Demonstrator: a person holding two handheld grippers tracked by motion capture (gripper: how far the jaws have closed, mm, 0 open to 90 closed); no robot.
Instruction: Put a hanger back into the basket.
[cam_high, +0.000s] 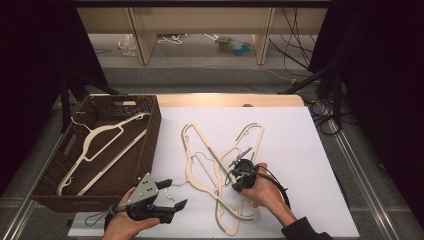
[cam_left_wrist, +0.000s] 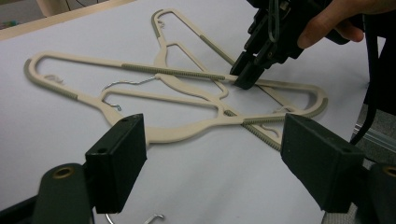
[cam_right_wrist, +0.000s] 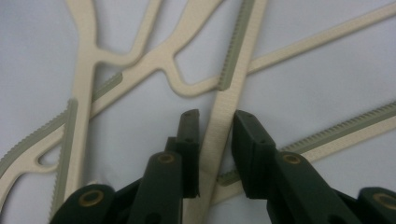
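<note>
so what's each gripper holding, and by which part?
Right gripper: closed on a beige hanger's straight bar, below its ribbed strip. Left gripper: open, holding nothing.

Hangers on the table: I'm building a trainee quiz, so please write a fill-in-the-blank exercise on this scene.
The basket holds ___ hanger.
The right tongs grip a hanger bar on the ___ sheet.
The left tongs are ___, holding nothing.
Missing: one; white; open.
</note>
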